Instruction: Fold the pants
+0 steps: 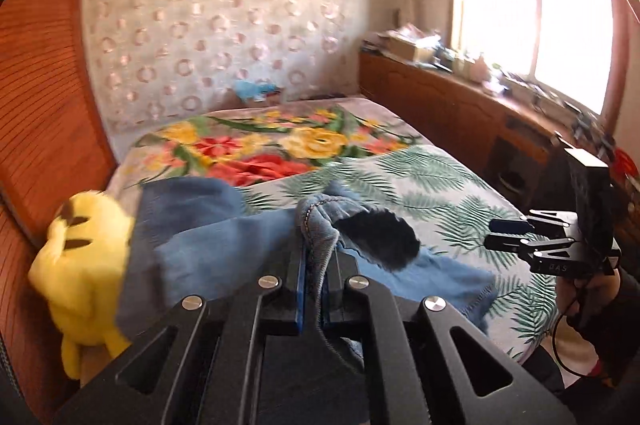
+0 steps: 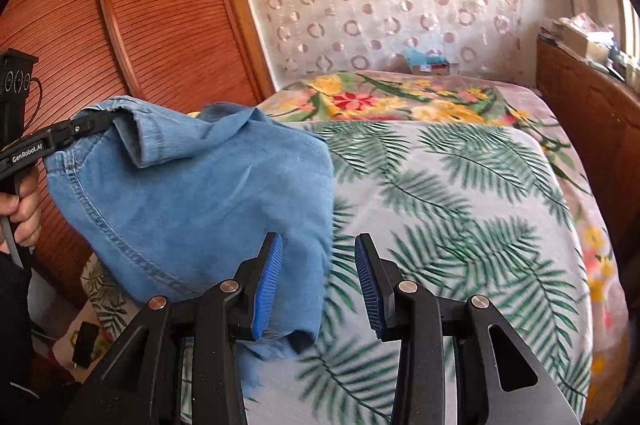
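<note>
While the pants (image 2: 192, 201) hang bunched in the air over the near-left part of the bed (image 2: 460, 185), only one point carries them: the left gripper (image 1: 316, 261) is clamped tight on a stitched hem or waistband edge, and the denim droops from there toward the leaf-print blanket (image 1: 420, 193).

Right gripper (image 2: 318, 281): jaws spread, nothing between the pads. Denim edge sits just beside its left pad (image 2: 268, 289), not pinched.

Risks from here:
- Single-point hold. Fabric is crumpled and partly turned back on itself, so a lift from this one corner could leave the legs twisted rather than flat. Folding from that state bakes the twist in.
- Thin bite. Left jaws seem to hold a rolled seam only; frames are motion-blurred, so I can't confirm how deep the grip is. A shallow bite could slip under the hanging weight.
- Right claw closing blind could catch a mid-panel fold instead of the matching corner, giving a skewed spread.
- Yellow plush toy (image 1: 84, 273) sits touching or just beside the denim at the left bed edge. A swing that way could drag it along or knock it off.
- Bright window (image 1: 532, 1) washes out the left view's right side, making the far hem harder to read.
</note>
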Tool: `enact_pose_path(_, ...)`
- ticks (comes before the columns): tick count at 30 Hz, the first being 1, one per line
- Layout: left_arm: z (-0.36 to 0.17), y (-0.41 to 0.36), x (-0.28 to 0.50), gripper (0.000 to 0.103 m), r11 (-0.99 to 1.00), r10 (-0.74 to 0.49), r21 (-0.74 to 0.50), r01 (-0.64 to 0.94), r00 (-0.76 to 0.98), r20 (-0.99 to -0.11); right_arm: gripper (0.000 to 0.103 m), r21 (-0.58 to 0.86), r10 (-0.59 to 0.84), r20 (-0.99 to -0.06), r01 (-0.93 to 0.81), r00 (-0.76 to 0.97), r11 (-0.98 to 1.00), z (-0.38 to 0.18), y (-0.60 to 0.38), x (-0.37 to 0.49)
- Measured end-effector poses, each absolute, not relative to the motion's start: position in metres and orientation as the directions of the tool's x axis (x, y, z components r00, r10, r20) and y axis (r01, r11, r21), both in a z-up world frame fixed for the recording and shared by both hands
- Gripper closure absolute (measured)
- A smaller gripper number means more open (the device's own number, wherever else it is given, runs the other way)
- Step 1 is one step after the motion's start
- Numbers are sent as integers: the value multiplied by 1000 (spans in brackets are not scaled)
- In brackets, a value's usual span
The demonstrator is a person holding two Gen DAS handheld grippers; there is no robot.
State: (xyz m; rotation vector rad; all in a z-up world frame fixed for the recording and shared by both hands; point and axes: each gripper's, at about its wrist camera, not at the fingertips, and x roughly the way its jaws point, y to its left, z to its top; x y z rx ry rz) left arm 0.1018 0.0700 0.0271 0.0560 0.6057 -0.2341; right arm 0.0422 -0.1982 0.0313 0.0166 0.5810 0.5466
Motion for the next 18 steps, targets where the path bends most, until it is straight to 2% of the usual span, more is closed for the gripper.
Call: enact_pose_path(18, -41, 130, 102, 96, 994, -111, -71, 85, 755, -647, 64, 144, 509, -588, -537, 629, 831, 3, -157, 62)
